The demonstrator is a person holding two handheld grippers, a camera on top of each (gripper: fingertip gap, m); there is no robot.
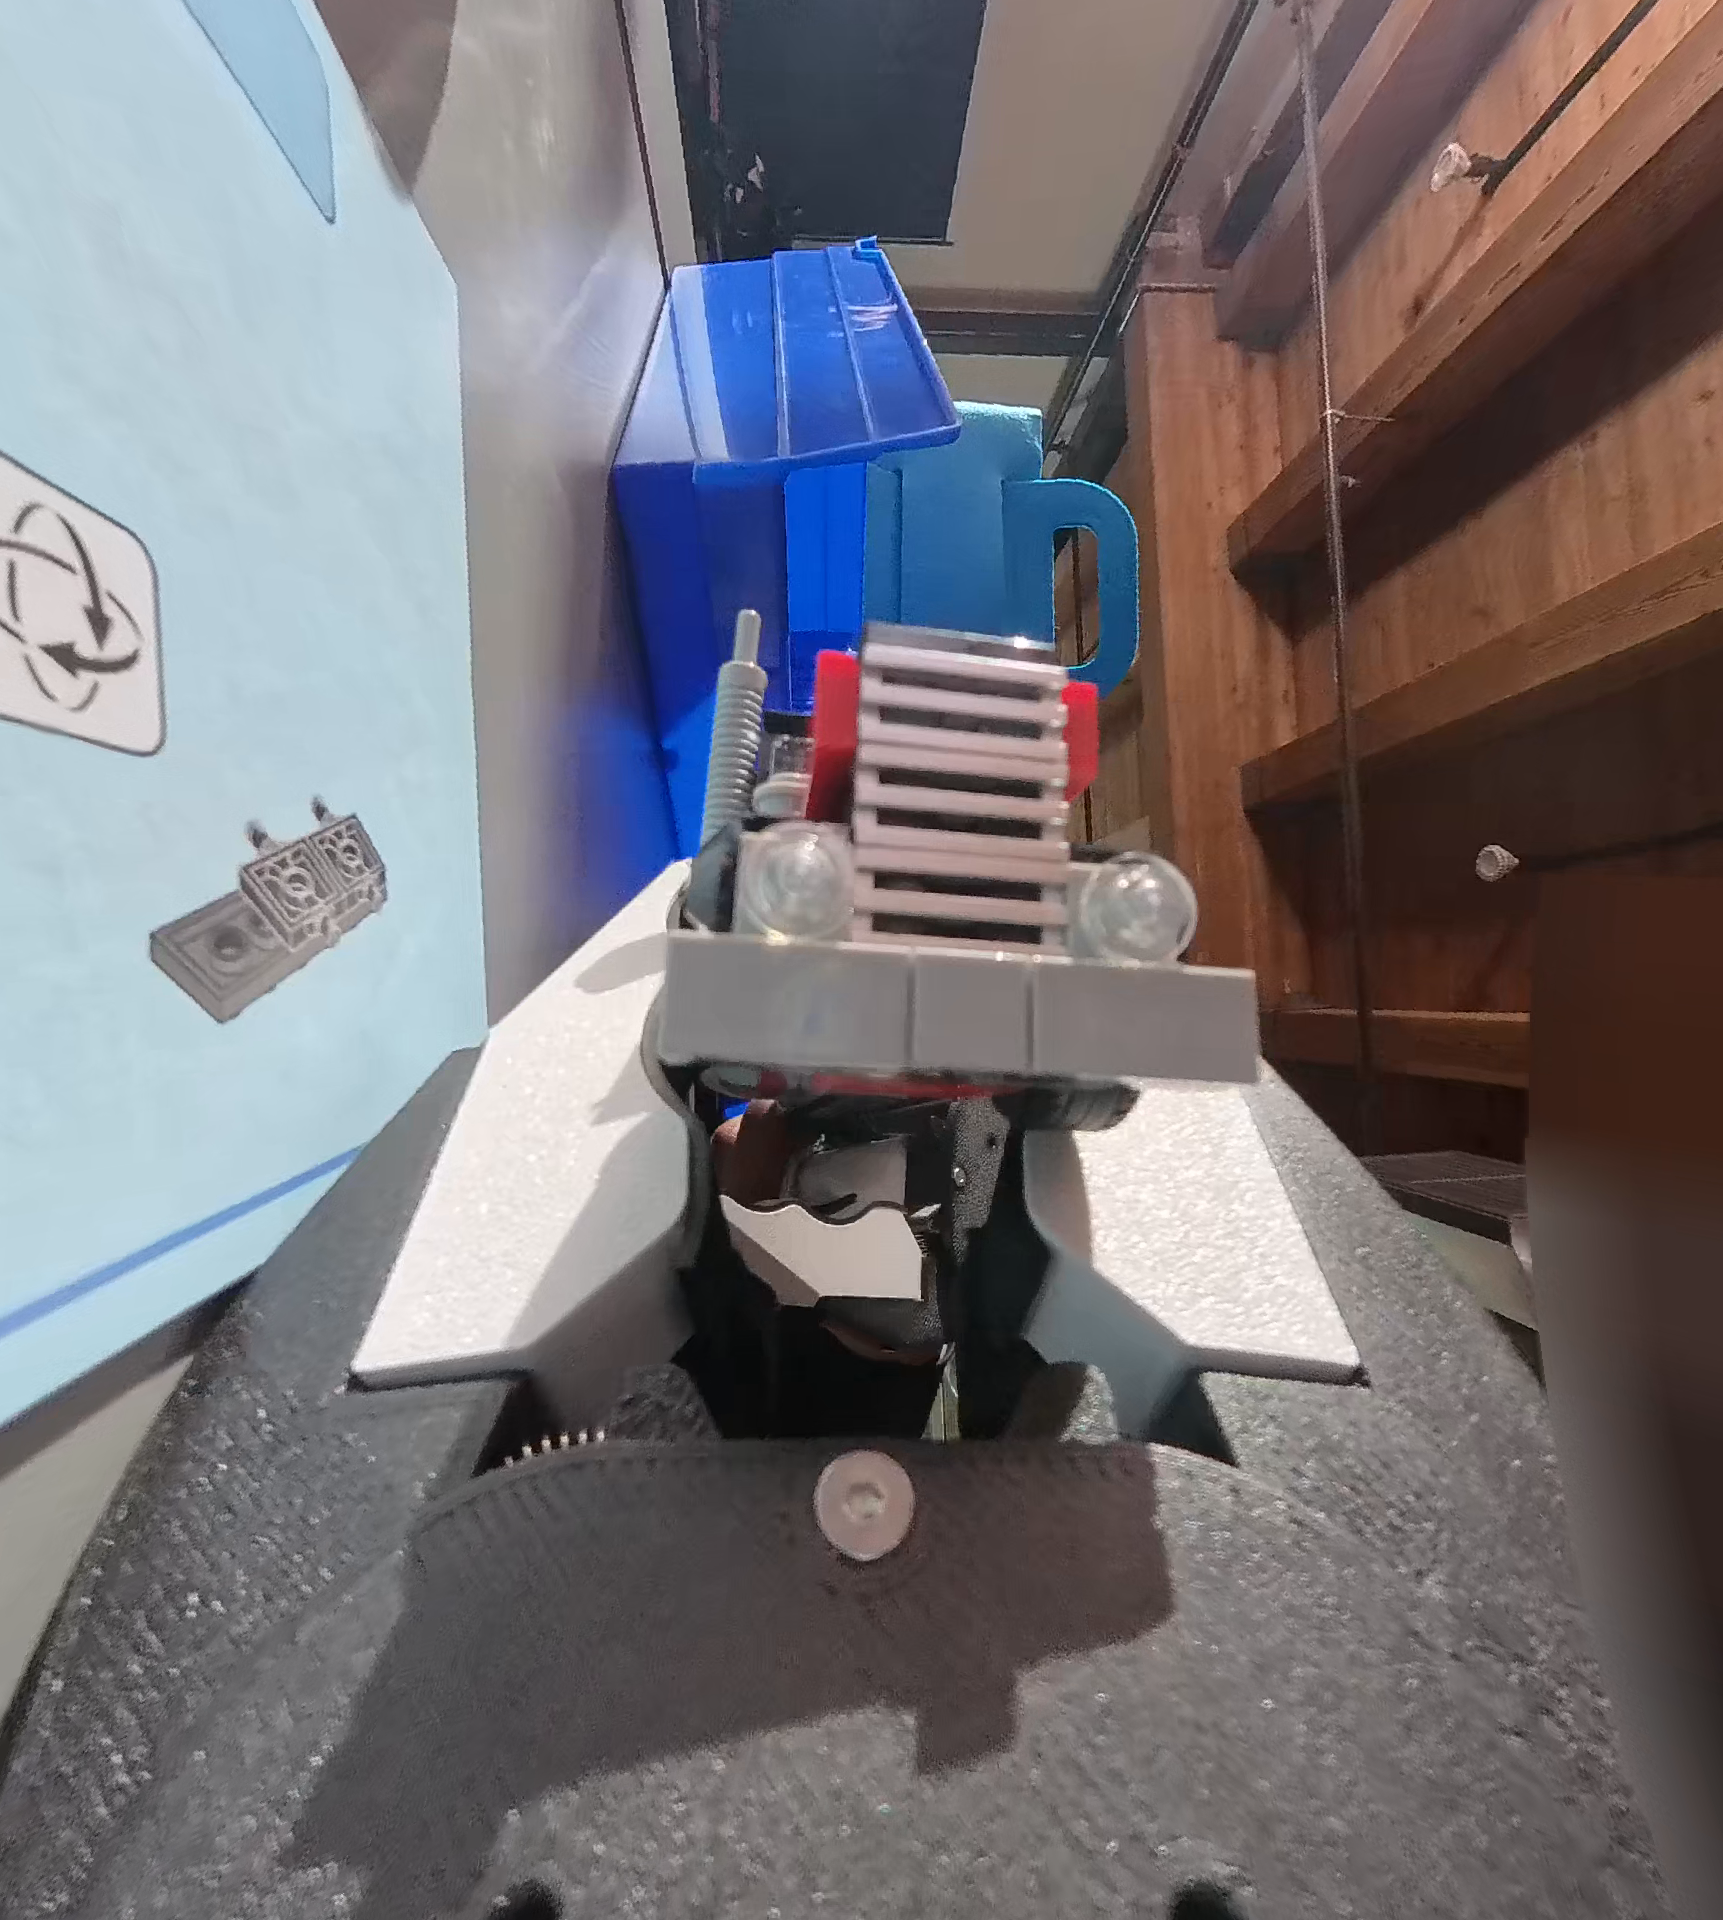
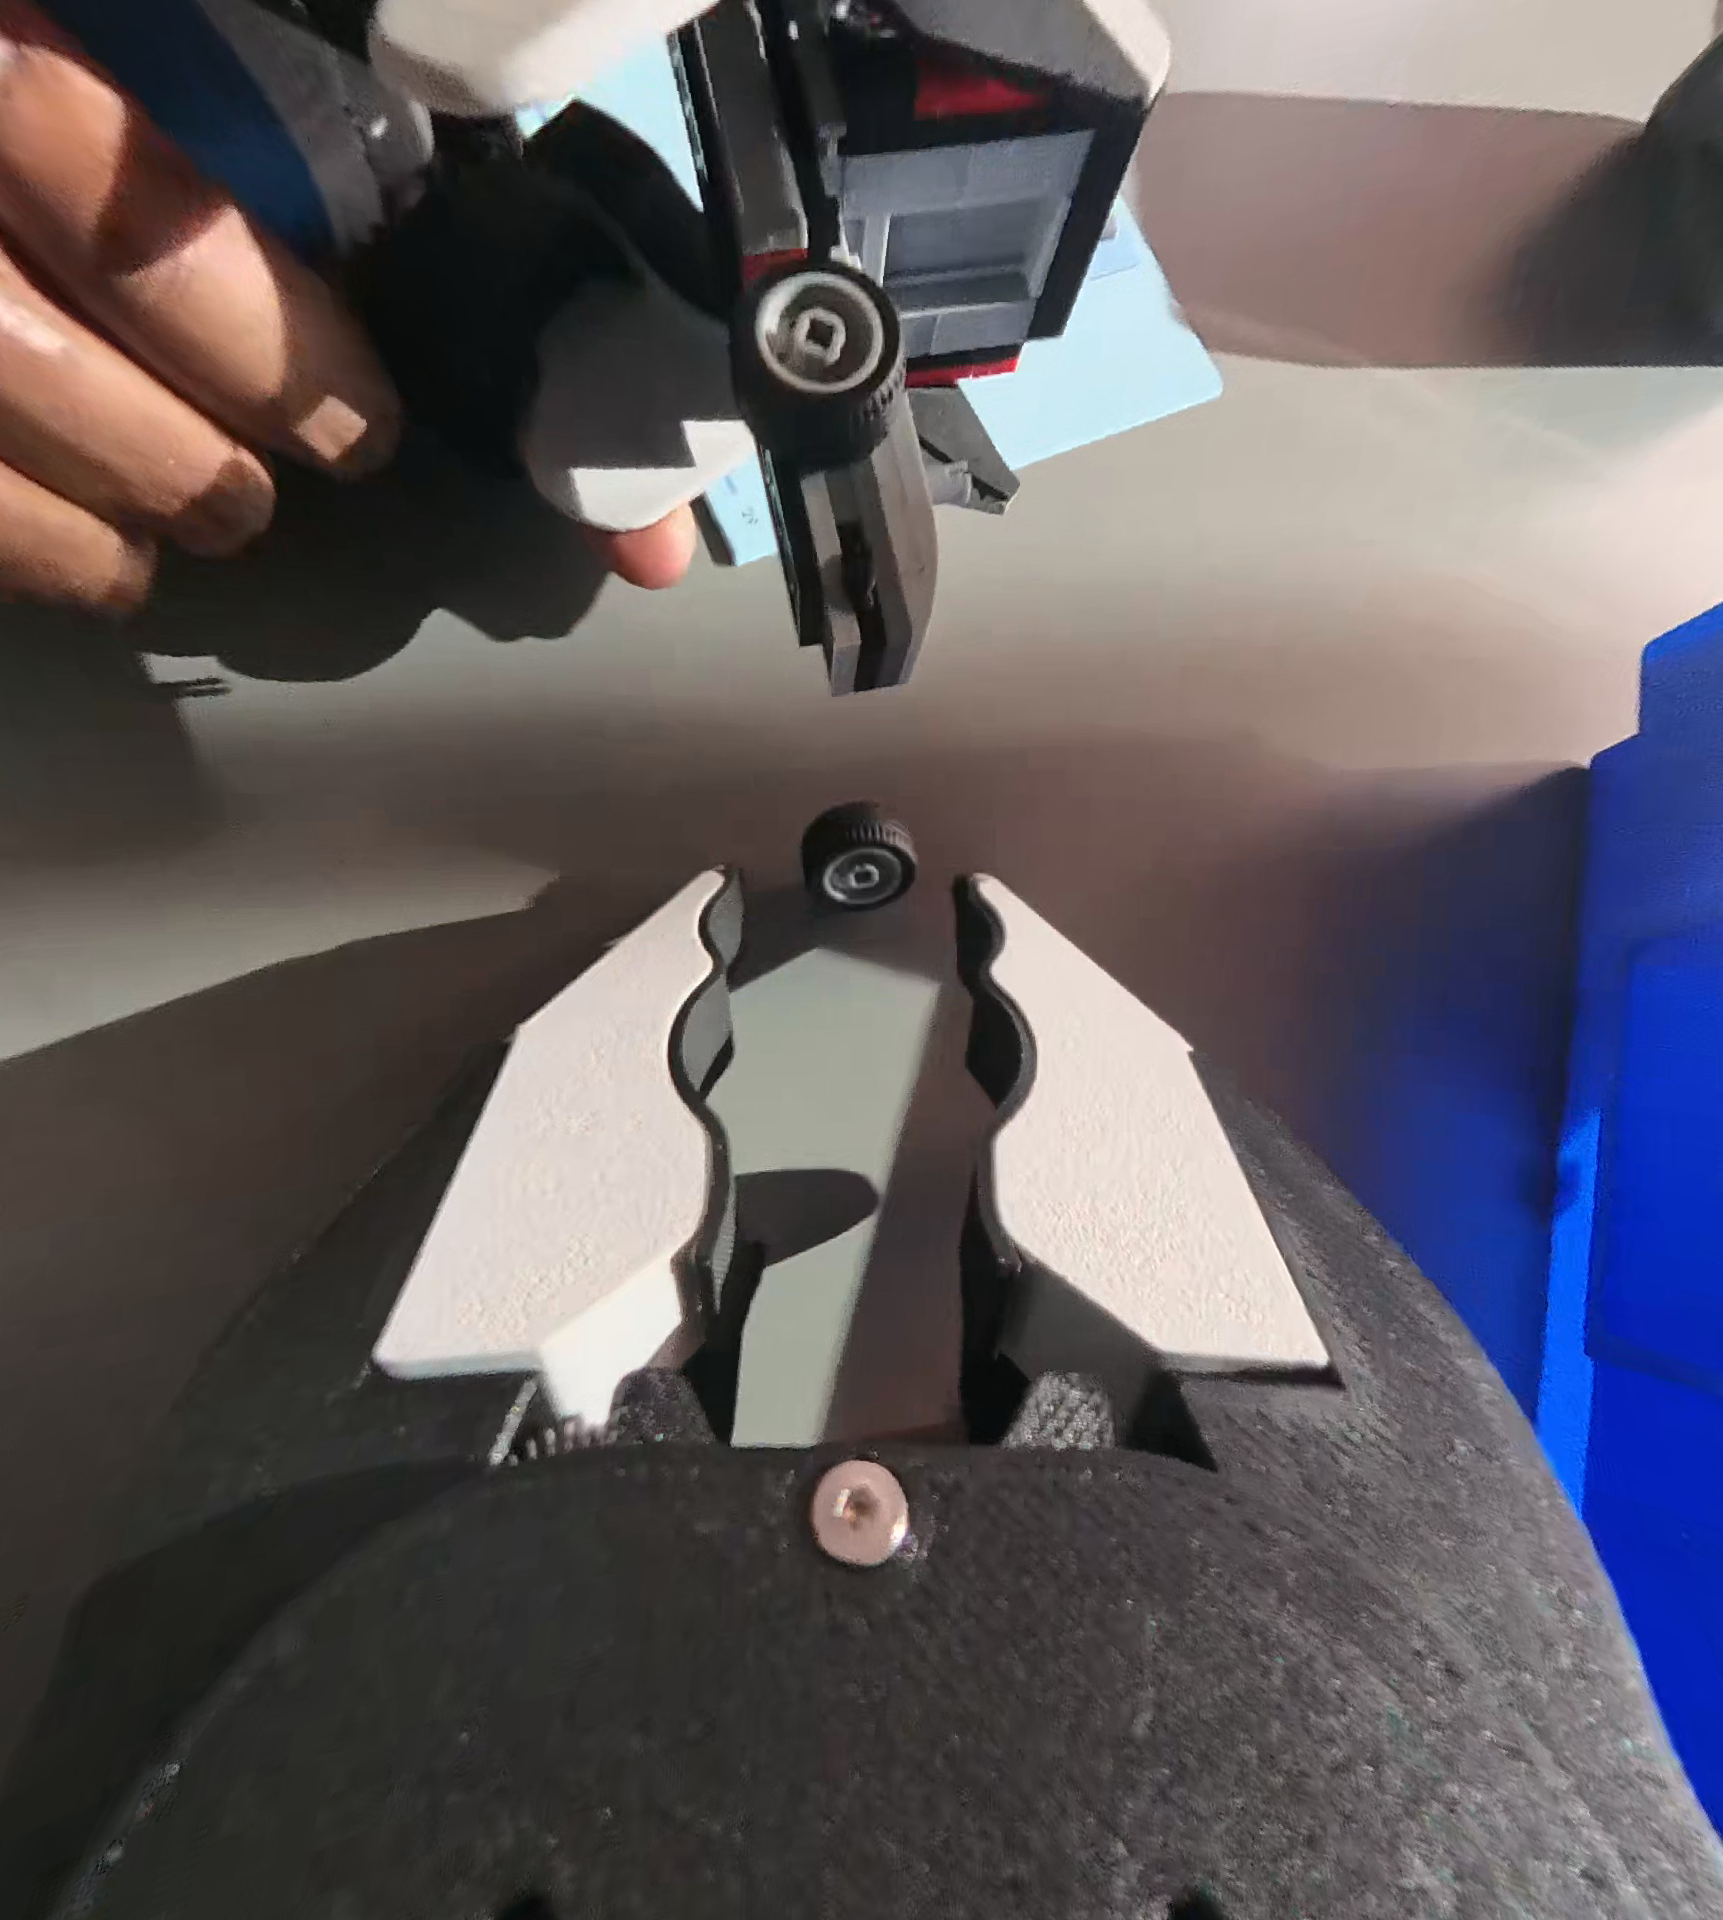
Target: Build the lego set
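My left gripper (image 1: pixel 950 1049) is shut on the lego truck (image 1: pixel 961 883), a grey and red model with a slatted grille, two clear headlights and a grey bumper facing the camera. In the right wrist view the truck (image 2: pixel 940 208) hangs above the table, held by the left gripper, with one wheel (image 2: pixel 821 332) fitted on its side and a dark chassis end pointing down. A loose black wheel (image 2: pixel 857 857) lies on the table just beyond my right gripper (image 2: pixel 846 883), whose jaws stand open and empty on either side of it.
A light blue instruction booklet (image 1: pixel 161 623) fills the left of the left wrist view. A blue bin (image 1: pixel 784 436) and a blue mug (image 1: pixel 1075 561) stand behind the truck; the bin also shows at the right (image 2: pixel 1709 1039). A person's hand (image 2: pixel 109 343) grips the left tool. Wooden shelves (image 1: pixel 1511 520) stand right.
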